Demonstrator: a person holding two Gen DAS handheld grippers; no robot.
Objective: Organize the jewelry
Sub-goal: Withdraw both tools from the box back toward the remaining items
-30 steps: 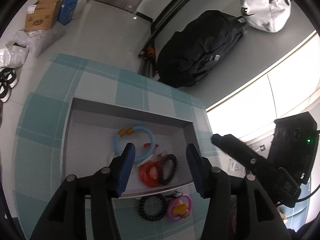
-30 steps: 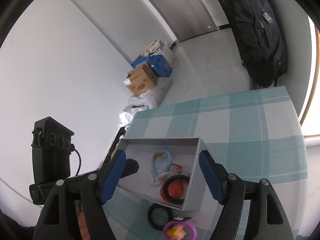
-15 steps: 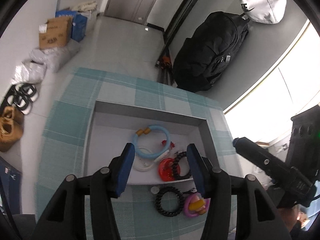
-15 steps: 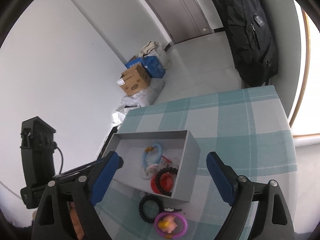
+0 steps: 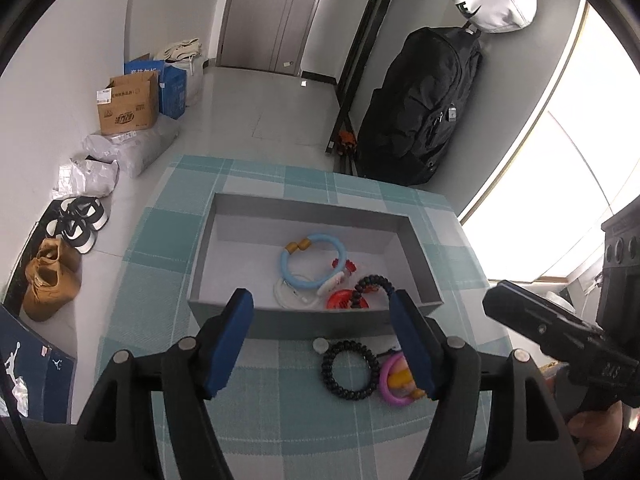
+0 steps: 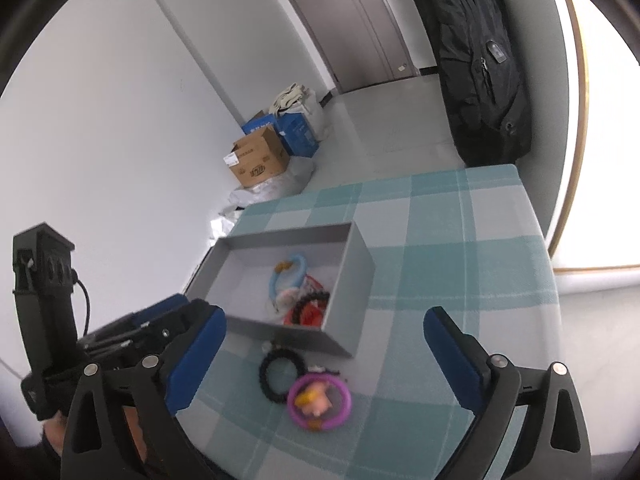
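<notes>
As both pairs of tongs, left tongs (image 5: 322, 338) and right tongs (image 6: 324, 358), pull back released and empty, black bracelet (image 5: 350, 370) and pink ring (image 6: 319, 401) wait outside the grey box (image 5: 304, 322), before its near wall.

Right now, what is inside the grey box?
Inside the box: a blue ring, a white ring, a black beaded bracelet and a red piece. The near wall covers the floor just behind it, so anything lying there cannot be seen.
</notes>
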